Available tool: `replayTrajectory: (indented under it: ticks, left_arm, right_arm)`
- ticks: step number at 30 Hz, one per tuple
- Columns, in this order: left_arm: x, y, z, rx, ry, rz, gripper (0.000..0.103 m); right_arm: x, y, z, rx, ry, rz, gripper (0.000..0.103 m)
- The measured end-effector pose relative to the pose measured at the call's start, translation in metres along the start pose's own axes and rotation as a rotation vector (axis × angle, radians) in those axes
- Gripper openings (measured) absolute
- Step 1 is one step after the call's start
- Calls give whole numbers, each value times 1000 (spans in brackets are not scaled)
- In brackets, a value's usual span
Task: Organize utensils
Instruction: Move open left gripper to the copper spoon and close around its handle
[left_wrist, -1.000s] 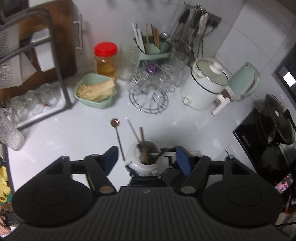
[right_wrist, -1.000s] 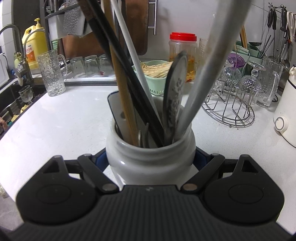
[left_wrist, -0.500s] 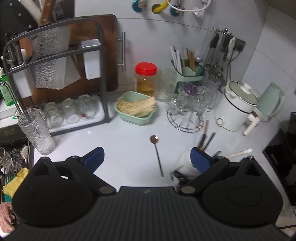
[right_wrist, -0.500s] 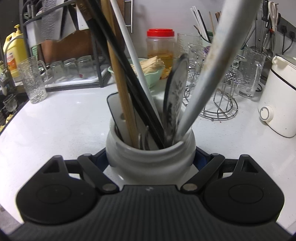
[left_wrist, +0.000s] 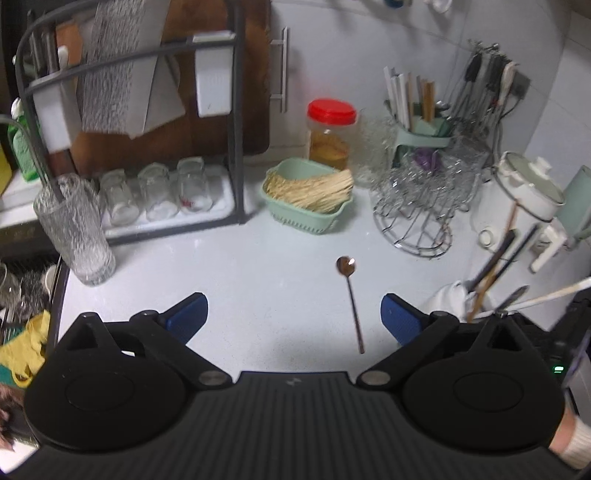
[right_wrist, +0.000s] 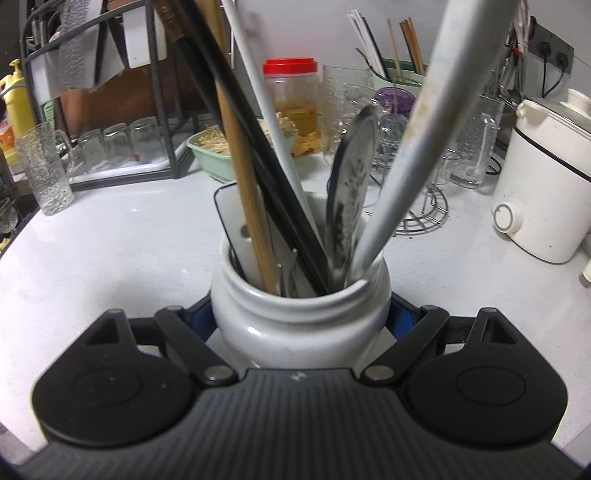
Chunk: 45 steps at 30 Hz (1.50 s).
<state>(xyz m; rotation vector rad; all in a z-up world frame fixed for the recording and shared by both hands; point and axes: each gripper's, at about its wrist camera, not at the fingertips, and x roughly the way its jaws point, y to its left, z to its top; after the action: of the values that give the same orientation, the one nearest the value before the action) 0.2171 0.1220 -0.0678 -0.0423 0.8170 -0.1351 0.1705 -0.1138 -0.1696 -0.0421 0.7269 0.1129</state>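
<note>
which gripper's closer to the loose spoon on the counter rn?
Left. The left gripper hangs open over the counter with the spoon lying between its fingers, untouched. The right gripper is shut on the white jar, off to the spoon's right.

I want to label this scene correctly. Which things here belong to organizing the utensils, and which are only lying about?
Belong to the job:
- spoon lying on the counter
- white jar of utensils, in the right gripper
- left gripper, open

Lying about:
- red-lidded jar
- green basket
- glass rack
- rice cooker
</note>
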Motion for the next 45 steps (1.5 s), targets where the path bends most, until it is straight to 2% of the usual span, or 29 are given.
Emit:
replayTrajectory:
  ticks: [9, 16, 26, 30, 37, 43, 45]
  left_arm:
    - [45, -15, -9, -36, 46, 31, 101]
    - [82, -34, -13, -12, 77, 64, 101]
    - [144, -57, -11, 26, 137, 74, 101]
    - [173, -65, -8, 37, 164, 44, 101]
    - [210, -82, 4, 73, 104, 27, 100]
    - [228, -94, 19, 90, 55, 21, 85]
    - [235, -97, 21, 101, 48, 33, 77]
  right_arm:
    - [-2, -8, 0, -25, 18, 29, 91]
    - [-3, -11, 0, -43, 25, 52, 91]
    - [-6, -19, -2, -80, 21, 90, 91]
    - [-6, -19, -2, -92, 24, 101, 91]
    - [-6, -22, -2, -117, 24, 130, 91]
    - [-5, -24, 0, -133, 32, 151, 91]
    - [-5, -25, 0, -138, 31, 156, 91]
